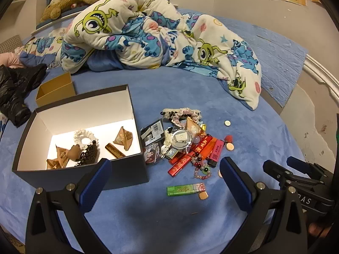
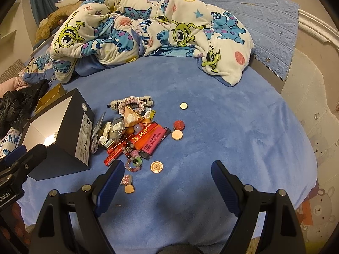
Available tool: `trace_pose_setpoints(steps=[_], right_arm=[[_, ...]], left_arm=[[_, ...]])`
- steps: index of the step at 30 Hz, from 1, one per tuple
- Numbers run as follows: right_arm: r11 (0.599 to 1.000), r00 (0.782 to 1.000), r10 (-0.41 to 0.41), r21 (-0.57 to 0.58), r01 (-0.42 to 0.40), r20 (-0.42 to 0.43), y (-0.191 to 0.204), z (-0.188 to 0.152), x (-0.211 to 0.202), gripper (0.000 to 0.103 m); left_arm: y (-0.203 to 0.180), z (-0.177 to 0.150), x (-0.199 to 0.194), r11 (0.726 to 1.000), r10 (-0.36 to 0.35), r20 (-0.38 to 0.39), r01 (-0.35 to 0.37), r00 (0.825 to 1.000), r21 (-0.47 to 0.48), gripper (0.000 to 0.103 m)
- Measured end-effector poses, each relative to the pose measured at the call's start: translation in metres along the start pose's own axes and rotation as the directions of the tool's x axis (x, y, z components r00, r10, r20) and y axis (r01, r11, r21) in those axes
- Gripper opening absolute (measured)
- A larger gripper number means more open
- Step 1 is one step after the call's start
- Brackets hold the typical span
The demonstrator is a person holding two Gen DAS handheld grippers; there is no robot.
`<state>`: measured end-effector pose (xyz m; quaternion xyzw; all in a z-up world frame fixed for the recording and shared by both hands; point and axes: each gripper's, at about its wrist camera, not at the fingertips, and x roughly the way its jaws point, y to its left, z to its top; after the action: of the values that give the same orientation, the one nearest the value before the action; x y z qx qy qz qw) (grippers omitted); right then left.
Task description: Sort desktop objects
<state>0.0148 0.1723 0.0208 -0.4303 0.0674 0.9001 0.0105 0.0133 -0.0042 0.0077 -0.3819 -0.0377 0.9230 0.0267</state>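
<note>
Fingers spread wide on both: left gripper [image 1: 165,182] and right gripper [image 2: 167,182] hover empty over the blue plush bed cover [image 2: 233,127]. Open dark cardboard box [image 1: 84,169] with white interior sits left, a few trinkets already inside. Mixed pile of lighters and beads [image 2: 135,135] lies just beside it. Green plastic lighter [image 1: 182,189] lies apart, nearest the left fingers.
</note>
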Motion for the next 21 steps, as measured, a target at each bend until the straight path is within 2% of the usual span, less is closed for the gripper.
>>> trace_pose_setpoints(steps=[3,9,12,21], right_arm=[[1.000,1.000,0.003,0.000,-0.003,0.000,0.000,0.000,0.000,0.087],[1.000,1.000,0.002,-0.002,-0.002,0.001,0.001,0.000,-0.001,0.087],[1.000,1.000,0.004,-0.001,-0.004,0.001,0.001,0.000,-0.001,0.087],[1.000,1.000,0.009,-0.001,-0.009,-0.007,0.004,0.001,0.002,0.087]], left_arm=[[-0.001,0.001,-0.003,1.000,-0.011,0.020,0.011,1.000,0.010,0.103],[-0.003,0.000,0.001,1.000,-0.024,0.000,0.024,1.000,0.011,0.103],[-0.007,-0.001,0.002,0.999,-0.008,0.002,0.007,1.000,0.034,0.103],[-0.014,-0.004,0.006,0.997,-0.022,-0.015,0.023,1.000,0.076,0.103]])
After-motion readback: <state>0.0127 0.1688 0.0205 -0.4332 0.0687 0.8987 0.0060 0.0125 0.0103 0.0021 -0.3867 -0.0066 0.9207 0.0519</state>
